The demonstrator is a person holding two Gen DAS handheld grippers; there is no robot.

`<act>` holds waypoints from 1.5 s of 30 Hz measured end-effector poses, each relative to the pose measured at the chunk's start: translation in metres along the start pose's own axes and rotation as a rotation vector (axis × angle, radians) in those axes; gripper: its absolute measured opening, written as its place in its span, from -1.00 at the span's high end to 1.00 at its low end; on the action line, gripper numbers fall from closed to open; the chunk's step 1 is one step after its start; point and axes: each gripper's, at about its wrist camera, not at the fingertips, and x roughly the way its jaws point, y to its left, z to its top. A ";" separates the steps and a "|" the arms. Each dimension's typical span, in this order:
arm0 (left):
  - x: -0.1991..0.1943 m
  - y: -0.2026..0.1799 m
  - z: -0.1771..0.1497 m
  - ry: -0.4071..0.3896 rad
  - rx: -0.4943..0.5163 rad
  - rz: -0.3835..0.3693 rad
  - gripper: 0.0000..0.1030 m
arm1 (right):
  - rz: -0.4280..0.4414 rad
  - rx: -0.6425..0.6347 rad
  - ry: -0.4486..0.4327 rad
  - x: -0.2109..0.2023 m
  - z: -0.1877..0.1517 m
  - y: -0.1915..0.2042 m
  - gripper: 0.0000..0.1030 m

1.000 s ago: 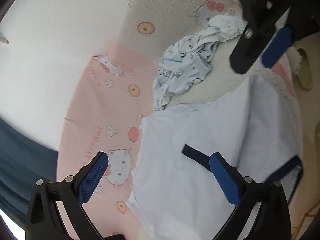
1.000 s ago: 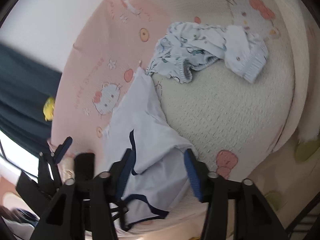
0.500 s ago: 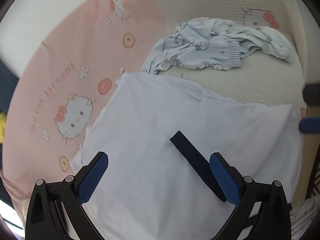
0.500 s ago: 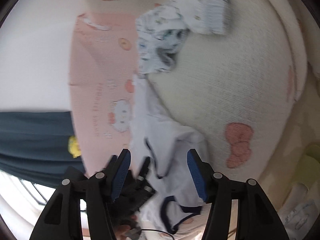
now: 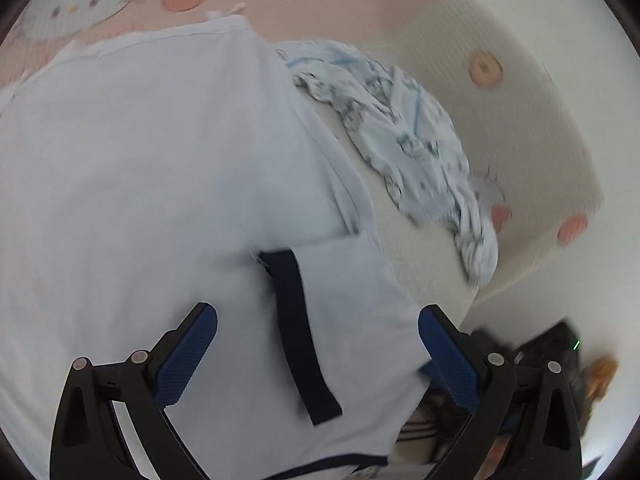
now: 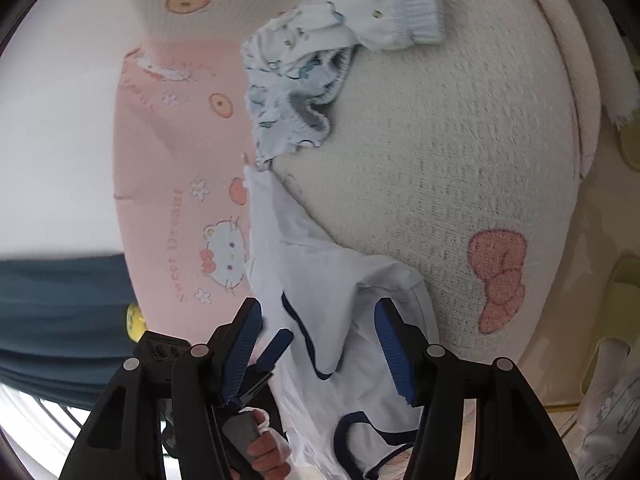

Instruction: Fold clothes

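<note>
The pale shirt with navy trim lies spread on the bed, its far corner just beside the crumpled printed garment. The left gripper hovers over the shirt's navy-edged sleeve, jaws wide apart and holding nothing. The right gripper hangs above the shirt's collar end, jaws likewise open and empty.
</note>
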 end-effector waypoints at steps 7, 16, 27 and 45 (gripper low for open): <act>0.014 0.010 0.000 0.031 -0.084 -0.133 -0.74 | 0.048 0.076 -0.075 -0.004 -0.008 -0.011 -0.13; 0.021 0.020 -0.007 0.045 -0.142 -0.192 -0.73 | 0.046 0.099 -0.130 0.005 -0.008 -0.016 -0.13; 0.027 -0.021 -0.018 0.005 0.061 0.156 0.38 | -0.085 0.066 -0.142 -0.001 -0.009 -0.019 0.82; 0.000 0.001 -0.041 0.032 0.151 0.251 0.69 | -0.285 -0.212 0.033 -0.016 0.001 0.011 0.77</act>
